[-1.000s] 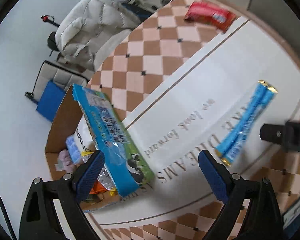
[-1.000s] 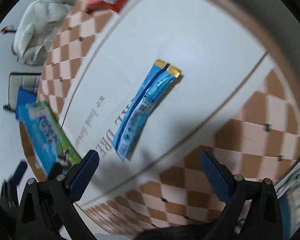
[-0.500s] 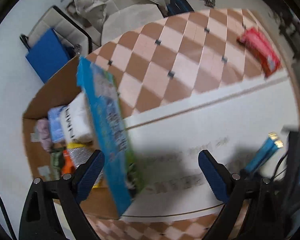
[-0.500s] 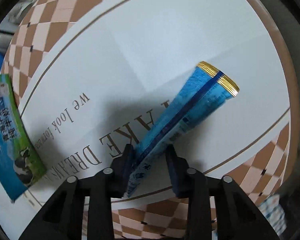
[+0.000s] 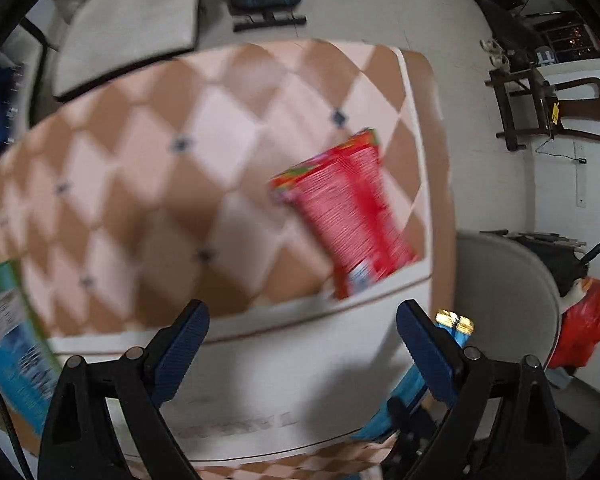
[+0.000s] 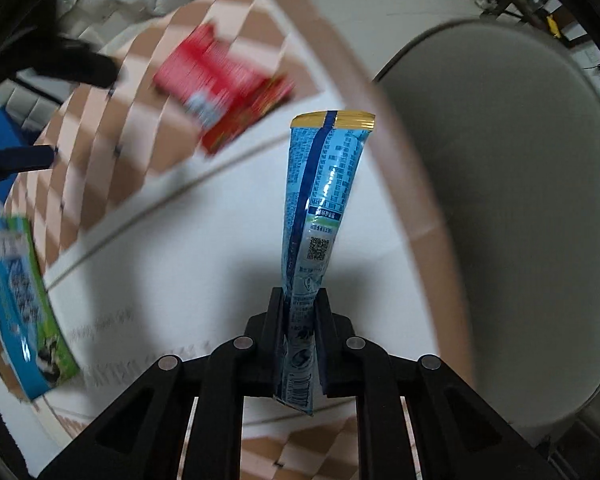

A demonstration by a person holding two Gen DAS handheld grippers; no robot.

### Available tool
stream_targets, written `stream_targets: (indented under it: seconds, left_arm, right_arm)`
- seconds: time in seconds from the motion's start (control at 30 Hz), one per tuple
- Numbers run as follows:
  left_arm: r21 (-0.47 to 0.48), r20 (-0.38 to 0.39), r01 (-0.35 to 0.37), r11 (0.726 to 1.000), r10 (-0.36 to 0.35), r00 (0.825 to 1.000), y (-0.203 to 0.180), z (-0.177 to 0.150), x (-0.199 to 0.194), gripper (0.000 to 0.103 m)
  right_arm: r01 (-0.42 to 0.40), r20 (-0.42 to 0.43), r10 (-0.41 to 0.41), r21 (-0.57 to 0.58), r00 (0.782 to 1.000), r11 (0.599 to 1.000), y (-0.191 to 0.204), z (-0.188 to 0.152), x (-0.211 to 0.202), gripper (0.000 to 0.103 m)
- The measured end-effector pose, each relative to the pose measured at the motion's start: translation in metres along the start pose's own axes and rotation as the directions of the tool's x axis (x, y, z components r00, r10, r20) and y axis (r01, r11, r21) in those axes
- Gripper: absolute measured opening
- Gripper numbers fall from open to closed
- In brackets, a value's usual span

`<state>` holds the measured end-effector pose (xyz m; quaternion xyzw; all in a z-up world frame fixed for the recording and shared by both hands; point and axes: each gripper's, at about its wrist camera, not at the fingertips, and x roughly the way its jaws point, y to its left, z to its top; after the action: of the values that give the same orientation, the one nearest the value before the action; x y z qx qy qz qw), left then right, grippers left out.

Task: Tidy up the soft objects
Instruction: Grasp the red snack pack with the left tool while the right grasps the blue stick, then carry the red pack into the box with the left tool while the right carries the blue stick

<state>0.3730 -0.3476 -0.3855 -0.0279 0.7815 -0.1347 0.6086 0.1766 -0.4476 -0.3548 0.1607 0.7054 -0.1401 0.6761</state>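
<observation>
My right gripper (image 6: pixel 300 328) is shut on a long blue stick pouch (image 6: pixel 320 200) with a gold end and holds it up off the white cloth. The pouch's gold end also shows in the left wrist view (image 5: pixel 454 322), just beyond my left gripper's right finger. My left gripper (image 5: pixel 302 344) is open and empty above the table, facing a red snack bag (image 5: pixel 352 216) that lies on the checkered cloth. The red bag also shows in the right wrist view (image 6: pixel 220 84). A blue and green packet (image 6: pixel 24 304) lies at the table's left edge, also in the left wrist view (image 5: pixel 8 344).
The table has a checkered cloth (image 5: pixel 140 184) with a white runner (image 5: pixel 280 360) across it. A grey round chair seat (image 6: pixel 500 208) stands past the right edge. A red bag (image 5: pixel 584 328) and dark wooden chair (image 5: pixel 548 112) are on the floor.
My right gripper has lifted the blue pouch off the cloth after closing on it. My left gripper has swung right, away from the cardboard box toward the red bag.
</observation>
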Motion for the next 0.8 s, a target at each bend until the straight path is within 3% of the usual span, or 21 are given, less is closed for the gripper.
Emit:
stream_targets:
  seconds: [0.13, 0.23, 0.33, 0.37, 0.5, 0.63, 0.8]
  left_arm:
    - [-0.034, -0.069, 0.004, 0.999, -0.006, 0.998, -0.024, 0.034, 0.033, 0.096]
    - [-0.02, -0.091, -0.077, 0.997, 0.074, 0.993, -0.04, 0.047, 0.053, 0.096]
    - [0.02, -0.079, -0.168, 0.986, 0.169, 0.982, -0.053, 0.048, 0.064, 0.082]
    - [0.048, -0.053, -0.189, 0.981, 0.191, 0.98, -0.059, 0.046, 0.06, 0.069]
    - [0.132, 0.013, -0.241, 0.961, 0.242, 0.97, -0.067, 0.028, 0.047, 0.047]
    - [0.163, 0.084, -0.238, 0.958, 0.227, 0.97, -0.057, -0.002, 0.02, 0.044]
    - [0.158, 0.154, -0.16, 0.974, 0.136, 0.979, -0.022, -0.058, -0.027, 0.044]
  right_arm:
    - [0.006, 0.015, -0.006, 0.046, 1.0, 0.999, -0.016, 0.032, 0.003, 0.014]
    - [0.01, 0.016, -0.011, 0.062, 1.0, 0.998, -0.024, 0.048, 0.007, 0.014]
    - [0.015, 0.007, -0.016, 0.068, 1.0, 0.998, -0.027, 0.059, 0.015, 0.014]
    - [0.017, 0.001, -0.017, 0.067, 1.0, 0.998, -0.028, 0.062, 0.017, 0.014]
    - [0.018, -0.006, -0.017, 0.055, 1.0, 0.998, -0.027, 0.06, 0.017, 0.014]
    - [-0.005, 0.001, 0.005, 0.033, 1.0, 0.999, -0.018, 0.058, 0.007, 0.014]
    - [-0.06, 0.032, 0.06, -0.015, 0.998, 0.998, 0.001, 0.04, -0.016, 0.014]
